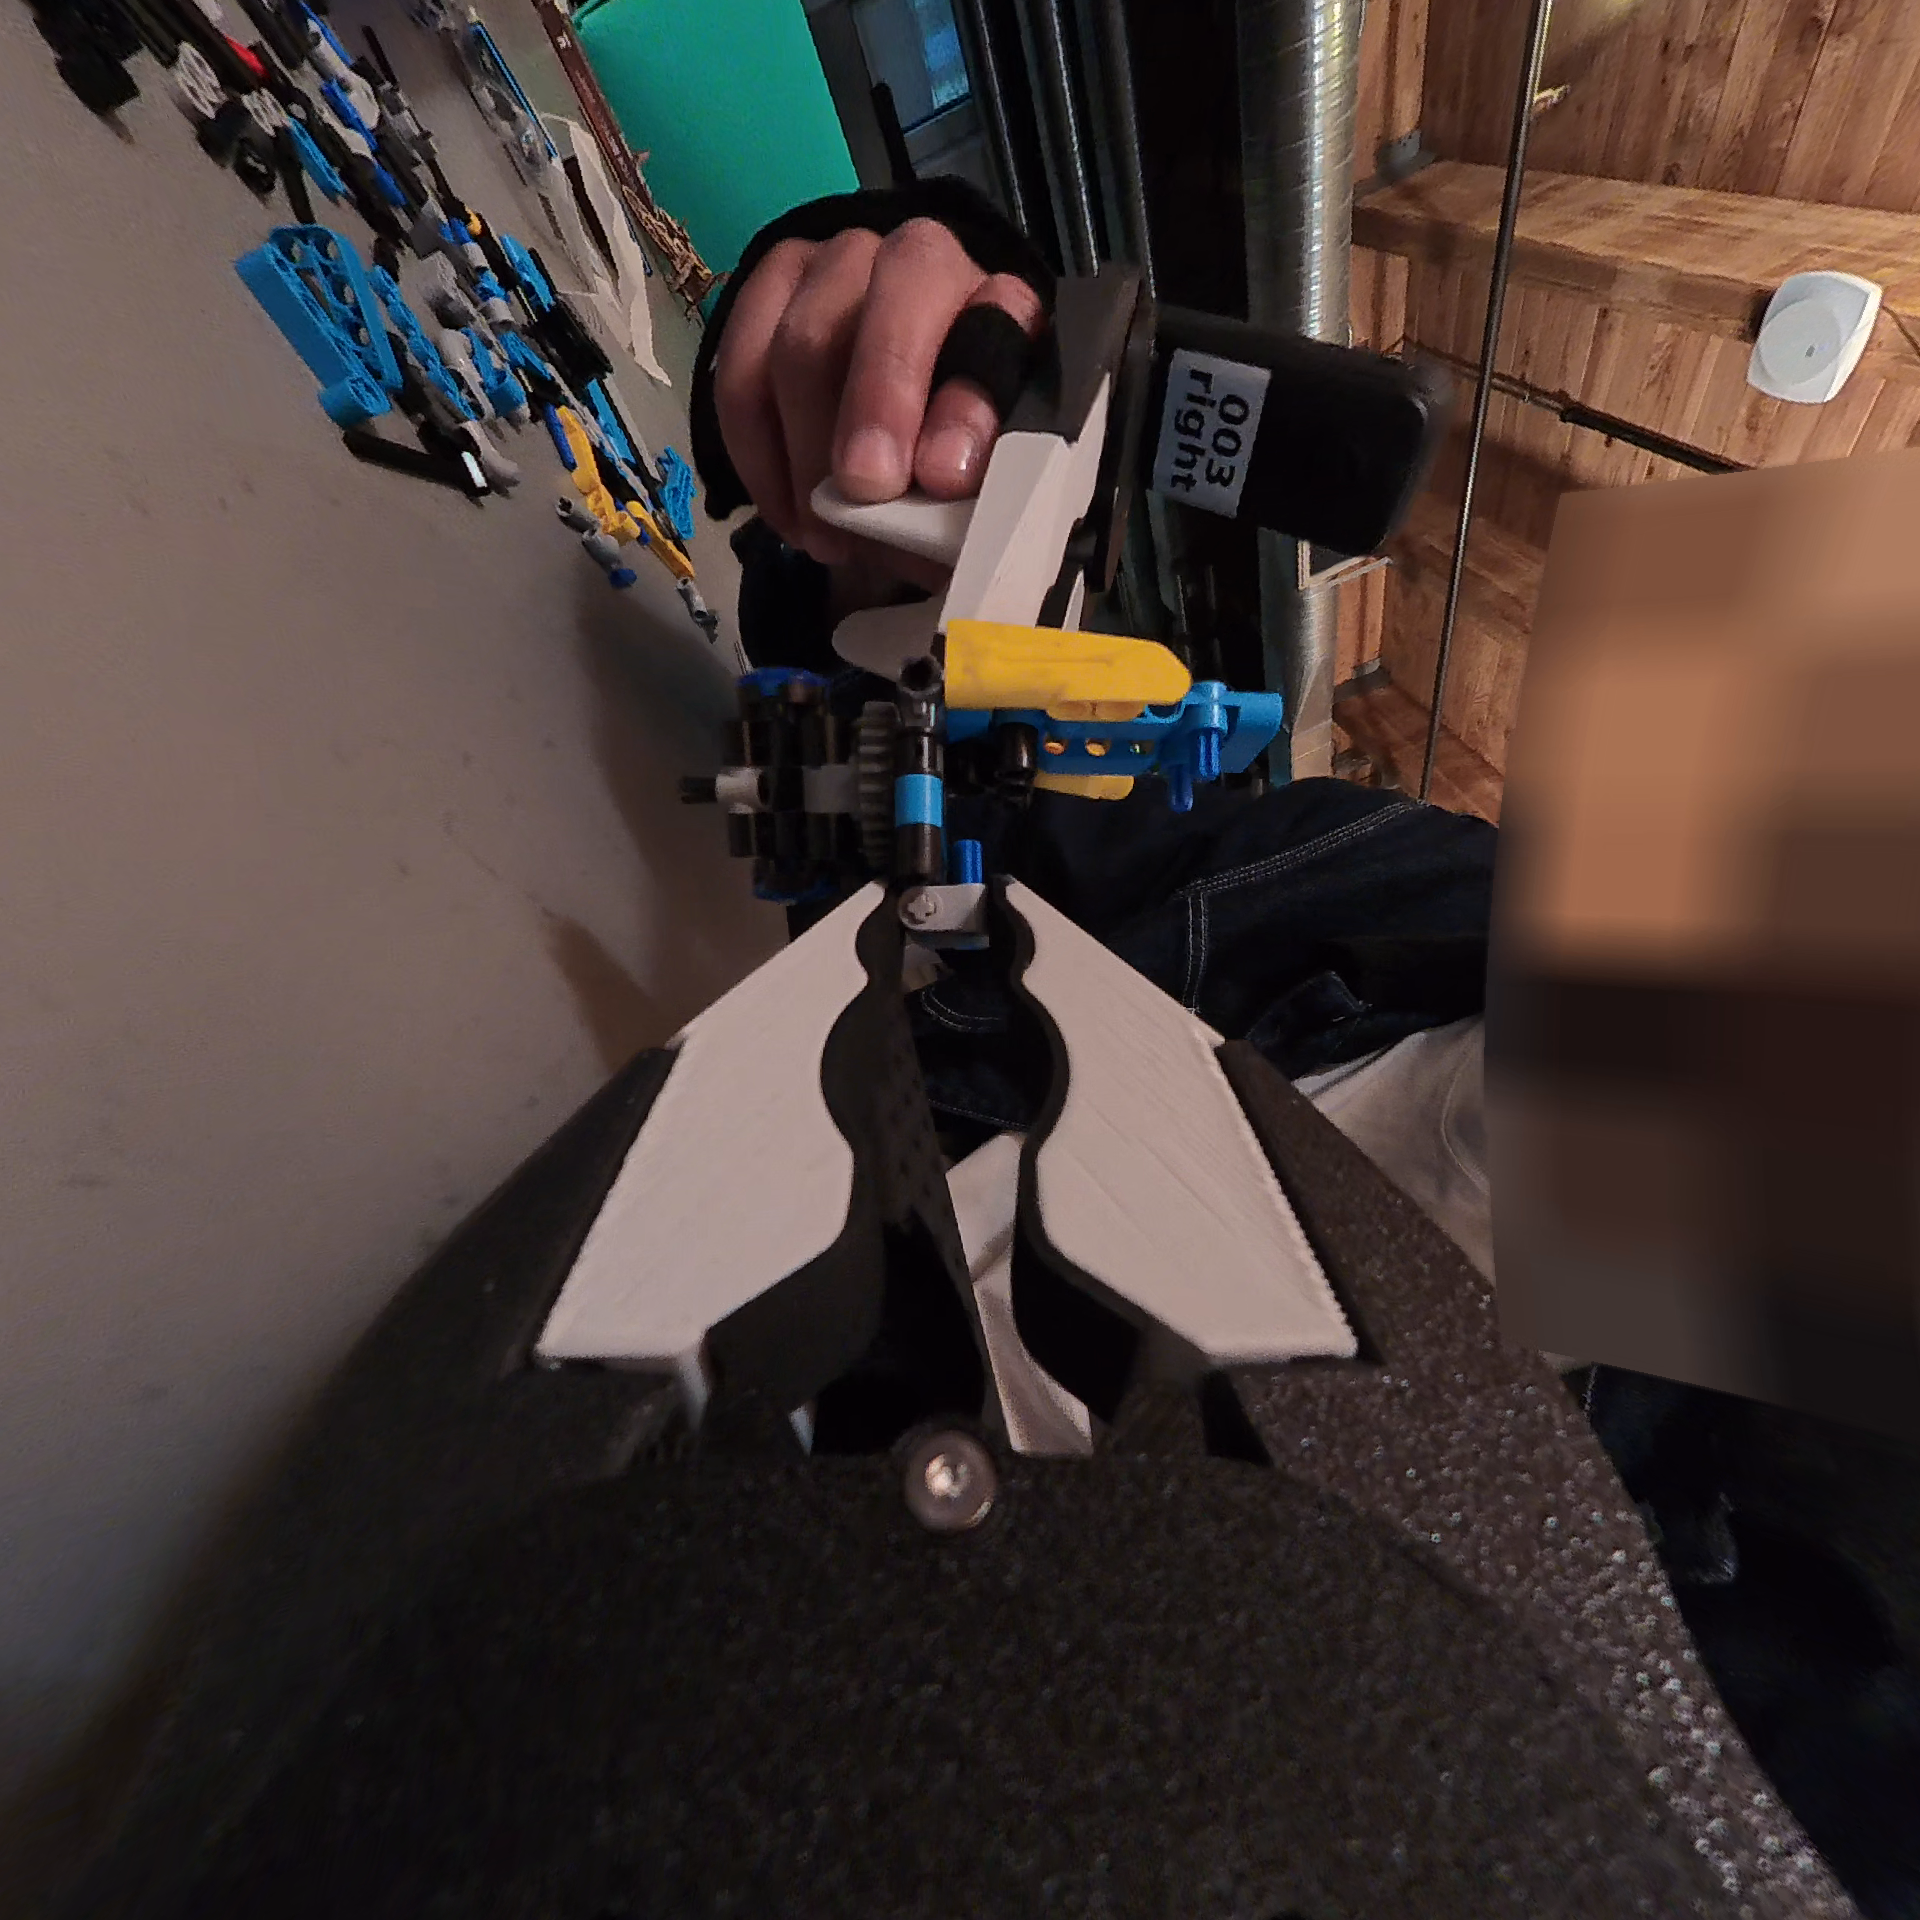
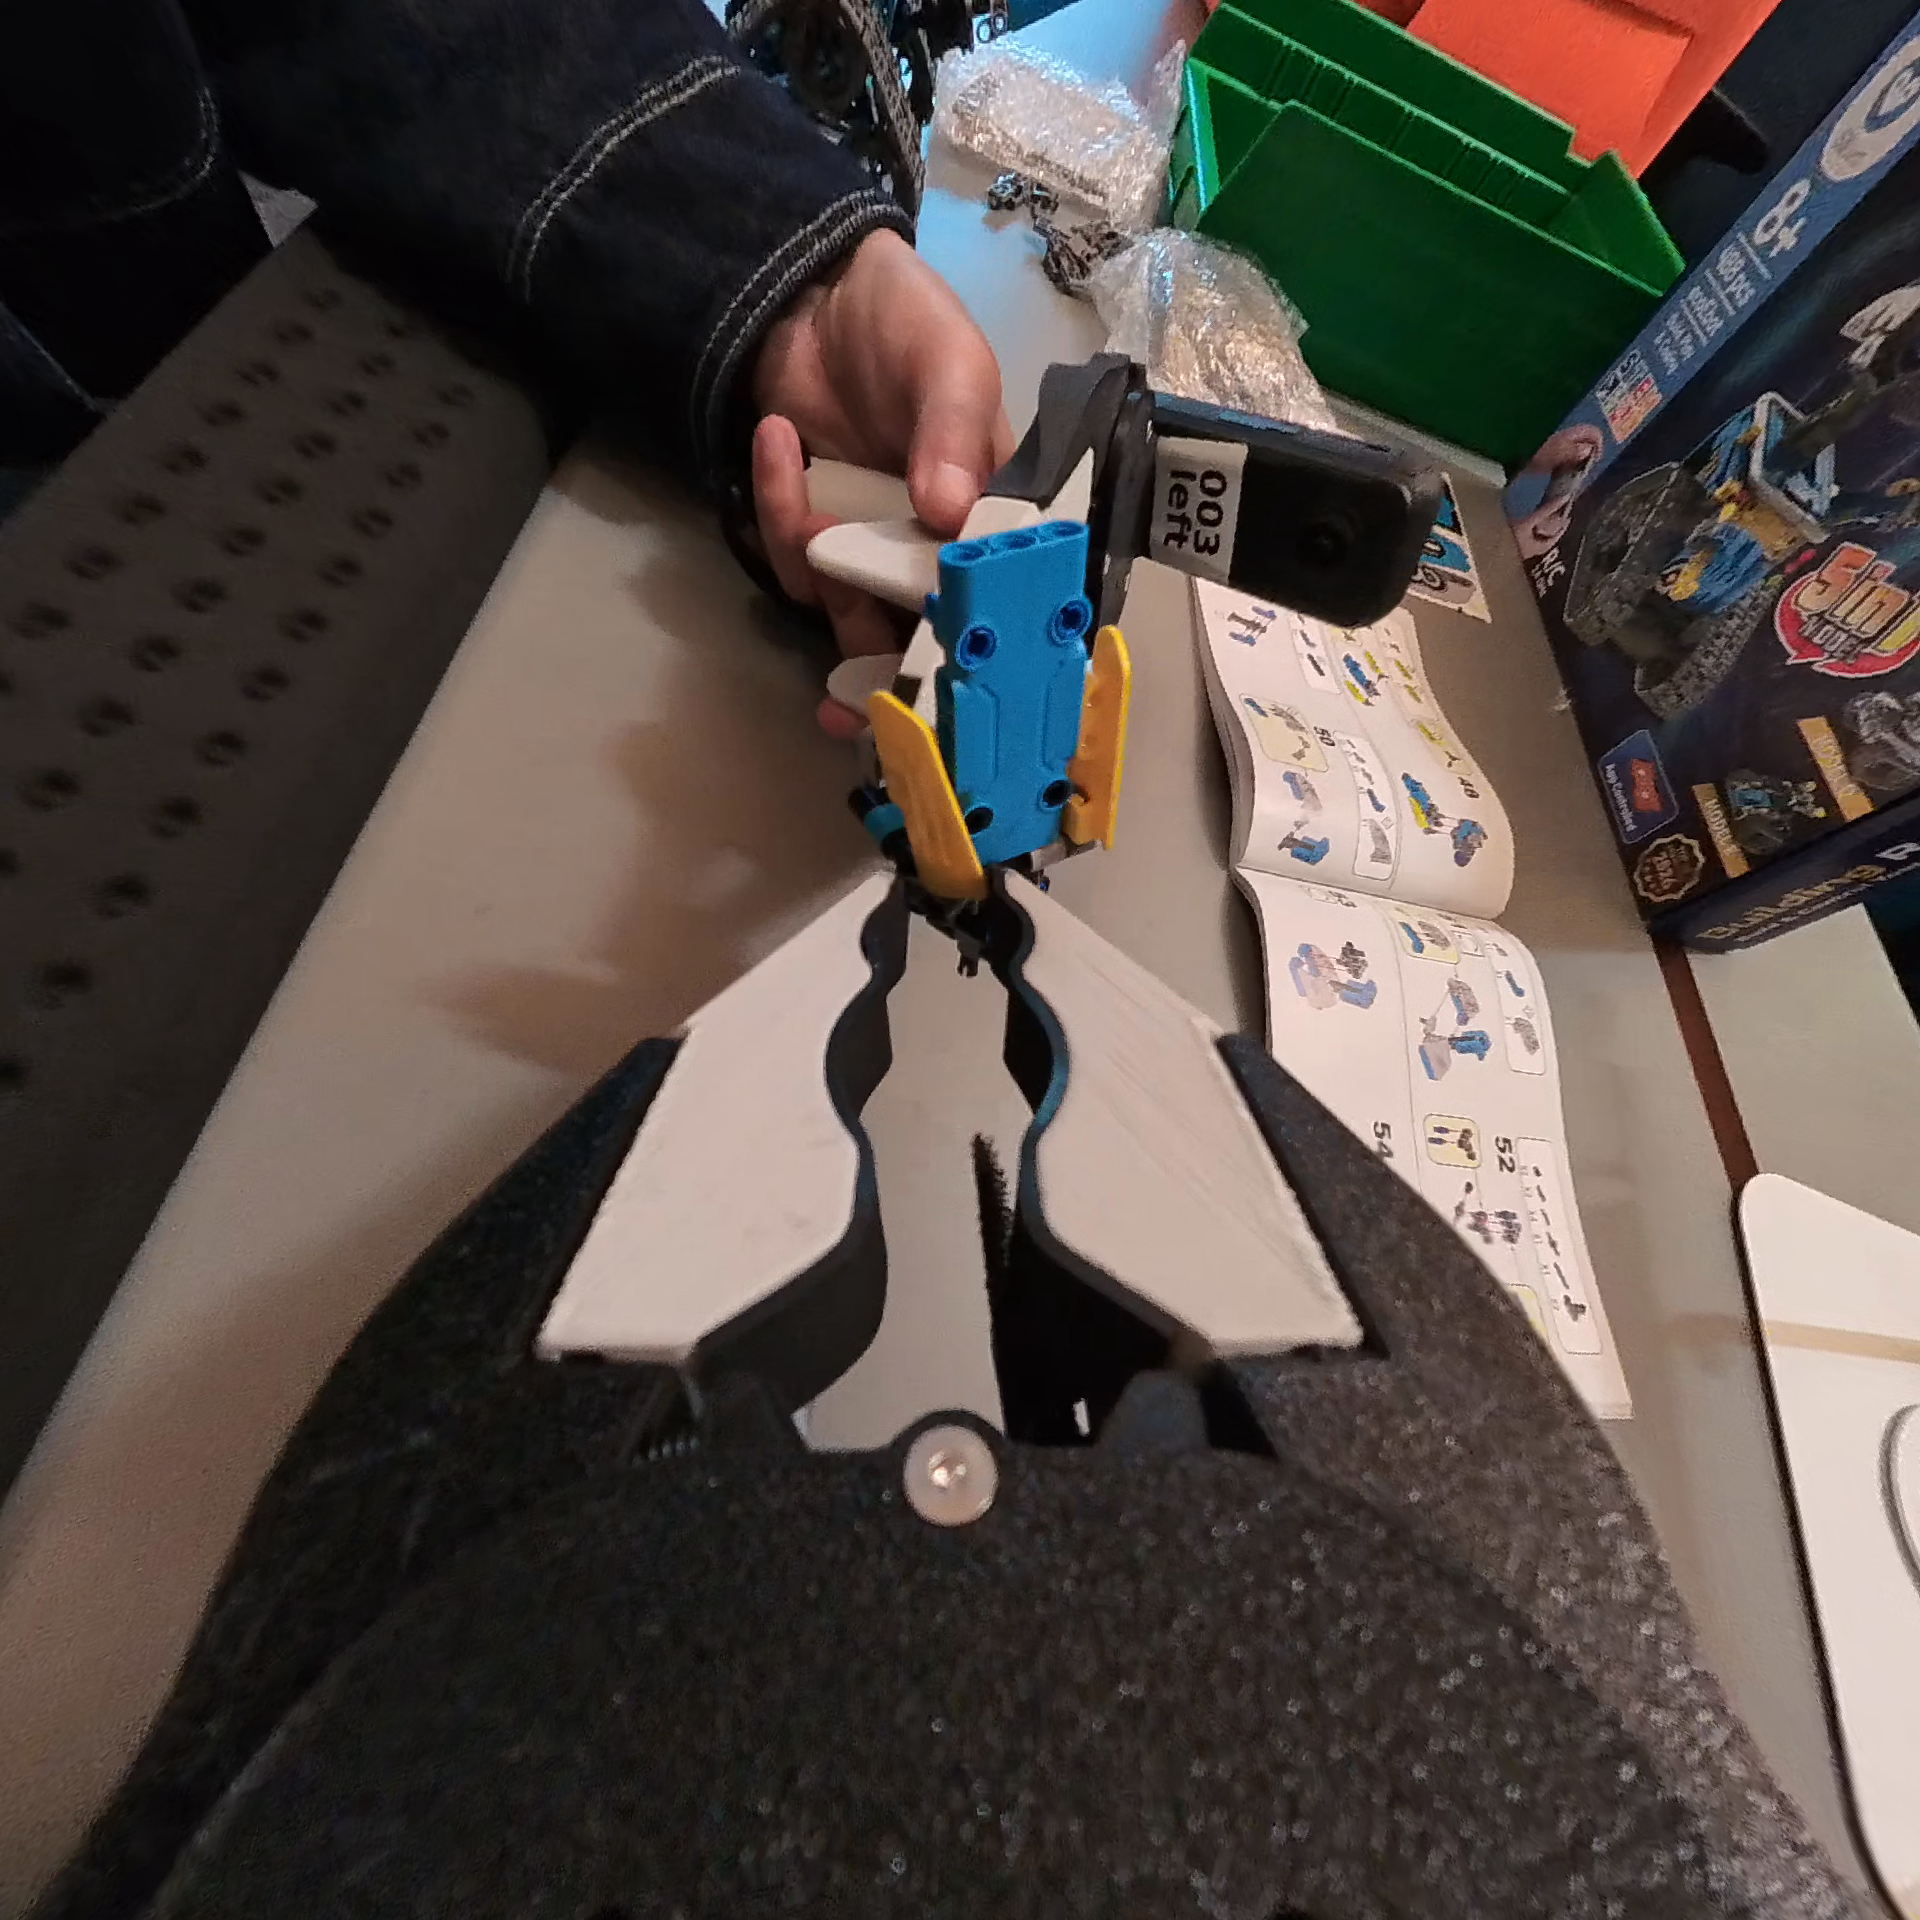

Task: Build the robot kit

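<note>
**Model pinched from both ends, held above the table**

Both hand-held tools grip one blue, yellow and black building-block model (image 1: 1039,727), which hangs in the air between them, not resting on anything. The left gripper (image 1: 940,914) has its fingers drawn together on a small grey-and-blue connector at the model's near end, just below a grey gear. The right gripper (image 2: 951,914) is clamped on the black parts at the other end, under the two yellow fins that flank a blue panel. Each bite is only at the fingertips and on a small part. I judge the hold to be narrow, so the model could twist or a pin could pull loose unless both tools stay in line and squeeze evenly.

The grey table (image 2: 499,831) is bare directly beneath the model. To the right lies an open instruction booklet (image 2: 1382,935), with the printed set box (image 2: 1766,644) beyond it and green bins (image 2: 1403,239) and bubble-wrap bags (image 2: 1195,301) behind. Loose blue, black and yellow pieces (image 1: 416,343) are spread farther along the table, well apart from the grippers. A white board (image 2: 1829,1455) sits at the near right edge.
</note>
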Available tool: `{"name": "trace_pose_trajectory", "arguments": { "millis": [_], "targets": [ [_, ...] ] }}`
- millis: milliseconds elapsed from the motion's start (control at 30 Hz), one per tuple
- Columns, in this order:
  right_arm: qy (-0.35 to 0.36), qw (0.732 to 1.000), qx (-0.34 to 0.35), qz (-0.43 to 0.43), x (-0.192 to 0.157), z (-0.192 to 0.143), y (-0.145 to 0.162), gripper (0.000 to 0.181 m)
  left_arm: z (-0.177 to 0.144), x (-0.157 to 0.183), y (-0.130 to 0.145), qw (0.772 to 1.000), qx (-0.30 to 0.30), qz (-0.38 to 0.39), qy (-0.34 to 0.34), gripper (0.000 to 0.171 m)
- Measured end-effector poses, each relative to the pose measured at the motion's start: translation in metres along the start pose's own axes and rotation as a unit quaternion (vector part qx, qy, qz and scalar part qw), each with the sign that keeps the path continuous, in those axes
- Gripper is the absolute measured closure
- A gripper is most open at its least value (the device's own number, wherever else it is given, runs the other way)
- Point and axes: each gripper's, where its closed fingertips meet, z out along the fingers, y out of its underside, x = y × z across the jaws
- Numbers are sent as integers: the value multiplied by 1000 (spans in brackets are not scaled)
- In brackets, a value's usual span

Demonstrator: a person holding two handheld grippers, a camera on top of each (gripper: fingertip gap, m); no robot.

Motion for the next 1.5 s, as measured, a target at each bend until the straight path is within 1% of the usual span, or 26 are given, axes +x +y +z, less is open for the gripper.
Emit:
{"name": "trace_pose_trajectory", "arguments": {
  "millis": [100,200,300,433,567,733,967,1133,1200,1300,1400,1500],
  "targets": [
    [-4,1000,-12,13,3,1,2,170,-1,-1,-1,1000,4,7,-7,158],
    [-17,997,27,72,8,-1,-4,171,-2,4,-6,1000,15,26,0,157],
    [-38,990,63,118,9,-2,-5,171,-2,5,-6,999,12,49,-7,157],
    [-54,980,102,160,12,-4,-12,171,-3,11,-8,997,17,74,-2,157],
    [-26,978,118,170,20,-3,-13,171,-6,10,-13,995,33,88,-10,158],
    [20,973,145,180,27,-2,-11,171,-5,8,-17,995,51,85,-7,157],
    [33,973,155,167,28,-5,-13,171,-4,12,-19,994,63,85,8,157],
    [55,960,195,191,35,-10,-22,171,-4,20,-28,990,106,90,36,158],
    [65,959,202,186,36,-13,-26,171,-3,24,-31,987,121,94,47,158],
    [83,965,194,159,35,-16,-30,171,-2,27,-32,984,131,104,54,158],
    [101,961,198,163,40,-19,-35,170,-3,31,-38,982,146,104,64,157],
    [113,960,208,150,41,-23,-38,168,-1,36,-39,980,150,111,67,157]
  ]
}}
